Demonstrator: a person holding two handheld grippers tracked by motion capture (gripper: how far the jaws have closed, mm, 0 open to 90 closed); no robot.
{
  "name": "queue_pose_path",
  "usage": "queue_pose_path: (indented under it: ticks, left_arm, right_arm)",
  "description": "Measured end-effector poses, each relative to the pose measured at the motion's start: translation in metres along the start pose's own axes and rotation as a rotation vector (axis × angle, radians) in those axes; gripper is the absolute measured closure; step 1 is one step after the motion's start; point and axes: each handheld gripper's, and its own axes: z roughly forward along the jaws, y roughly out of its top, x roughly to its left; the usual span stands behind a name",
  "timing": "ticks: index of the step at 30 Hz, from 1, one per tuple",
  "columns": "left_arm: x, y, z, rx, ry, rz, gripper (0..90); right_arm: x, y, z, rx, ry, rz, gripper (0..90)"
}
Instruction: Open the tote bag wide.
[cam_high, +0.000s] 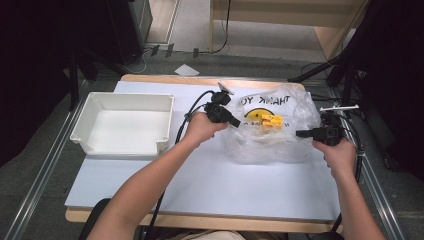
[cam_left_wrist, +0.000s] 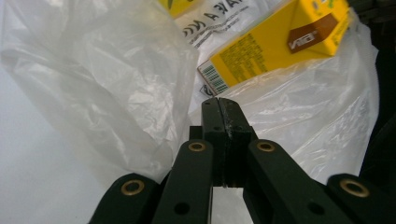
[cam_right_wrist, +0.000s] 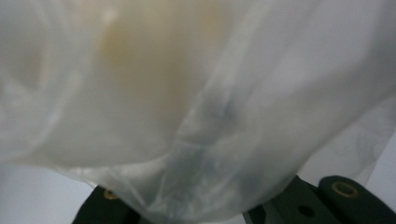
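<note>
I hold plastic bag mid-table, right of white bin; left gripper clenched on bag's left edge, right gripper clenched on right edge, spreading mouth so yellow carton inside lies reachable

We see the counter evenly and brightly lit from above, with soft, faint shadows, while the room's corners fall to near black. The high view is slightly soft. In the right gripper view the plastic bag is a close, milky blur; the left gripper view is sharper, its carton print readable.
</note>
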Motion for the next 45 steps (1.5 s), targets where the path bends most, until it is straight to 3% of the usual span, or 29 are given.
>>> queue_pose_path:
  ticks: [4,8,13,19,24,28,36,45]
  left_arm:
    - [-0.006,0.005,-0.001,-0.016,-0.005,0.010,90.0]
    - [-0.009,0.011,-0.003,-0.060,-0.033,-0.002,90.0]
    - [-0.013,0.020,-0.002,-0.067,-0.036,-0.001,90.0]
    - [-0.011,0.023,0.022,-0.018,-0.008,-0.018,90.0]
    - [-0.004,0.013,0.045,0.046,0.029,-0.028,90.0]
    - [0.012,-0.003,0.056,0.073,0.048,-0.070,90.0]
    - [0.021,-0.016,0.057,0.081,0.081,-0.067,90.0]
    - [0.035,-0.028,0.046,0.029,0.089,-0.103,90.0]
  right_arm:
    - [0.002,0.000,0.001,0.004,0.003,-0.012,88.6]
    - [0.004,0.000,0.002,0.016,0.004,-0.015,88.6]
    - [0.008,0.000,0.003,0.011,0.014,-0.025,88.6]
    - [0.011,0.000,0.004,0.020,0.022,-0.031,88.6]
    - [0.010,-0.002,0.007,0.020,0.024,-0.032,88.6]
    - [0.003,-0.007,0.010,0.029,0.017,-0.008,88.6]
    - [-0.008,-0.015,0.020,0.042,-0.010,0.022,88.7]
    - [-0.026,-0.027,0.031,0.028,-0.013,0.051,89.7]
